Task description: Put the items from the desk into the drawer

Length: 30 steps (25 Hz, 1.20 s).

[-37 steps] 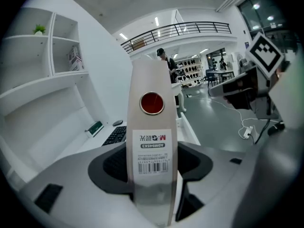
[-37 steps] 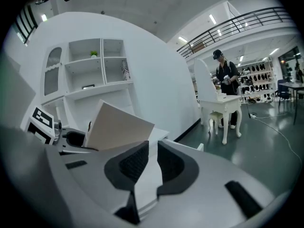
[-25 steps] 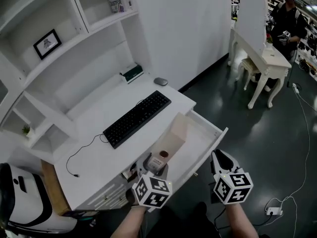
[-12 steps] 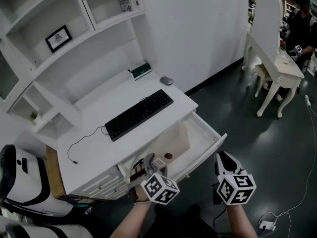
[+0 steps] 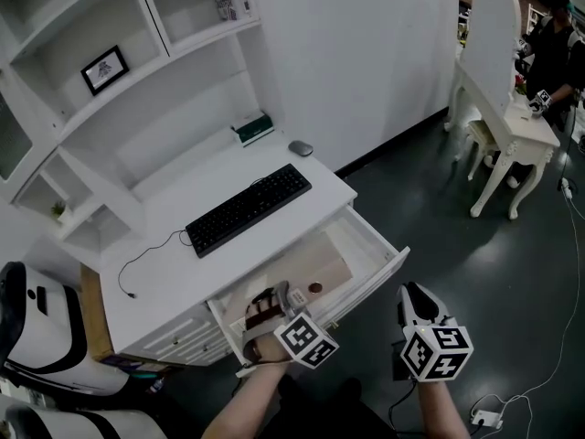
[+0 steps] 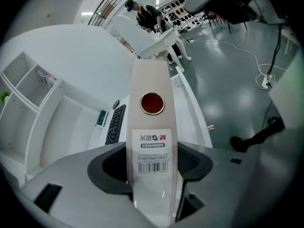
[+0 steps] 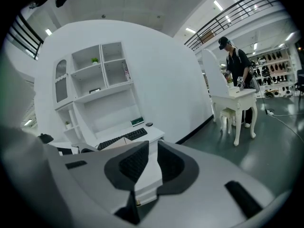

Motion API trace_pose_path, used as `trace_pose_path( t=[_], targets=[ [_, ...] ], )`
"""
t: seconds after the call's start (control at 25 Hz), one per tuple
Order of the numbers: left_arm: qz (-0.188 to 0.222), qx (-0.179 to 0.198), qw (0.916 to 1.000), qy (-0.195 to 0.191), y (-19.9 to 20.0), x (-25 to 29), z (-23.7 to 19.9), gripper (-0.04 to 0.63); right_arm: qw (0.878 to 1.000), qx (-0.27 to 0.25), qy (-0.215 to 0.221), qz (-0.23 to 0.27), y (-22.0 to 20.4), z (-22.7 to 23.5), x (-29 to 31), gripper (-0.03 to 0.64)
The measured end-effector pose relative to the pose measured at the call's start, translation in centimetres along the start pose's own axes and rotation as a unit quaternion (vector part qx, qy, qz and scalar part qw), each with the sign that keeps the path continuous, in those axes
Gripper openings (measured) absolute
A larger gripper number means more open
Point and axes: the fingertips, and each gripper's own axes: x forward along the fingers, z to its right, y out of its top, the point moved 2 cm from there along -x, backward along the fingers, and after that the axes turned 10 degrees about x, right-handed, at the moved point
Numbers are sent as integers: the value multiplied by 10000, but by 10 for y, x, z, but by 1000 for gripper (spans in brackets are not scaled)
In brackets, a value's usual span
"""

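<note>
The left gripper point(image 6: 151, 170) is clamped on the spine of a beige binder point(image 6: 151, 80), left forearm point(image 5: 249, 399) reaching forward. The right gripper point(image 7: 151, 160) is held level beside it, jaws slightly apart, nothing between them.

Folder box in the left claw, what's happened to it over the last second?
The left claw has tipped the folder box from standing on end to lying nearly flat in the open drawer, still clamped on it. The right claw, keyboard and mouse stayed put.
</note>
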Motion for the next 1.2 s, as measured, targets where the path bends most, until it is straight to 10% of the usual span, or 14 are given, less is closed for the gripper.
trace_pose_path(
  t=[1.2],
  targets=[
    [-292, -63, 9991, -312, 33, 57, 9, 278, 9999, -13, -102, -125, -3, 15, 1, 55]
  ],
)
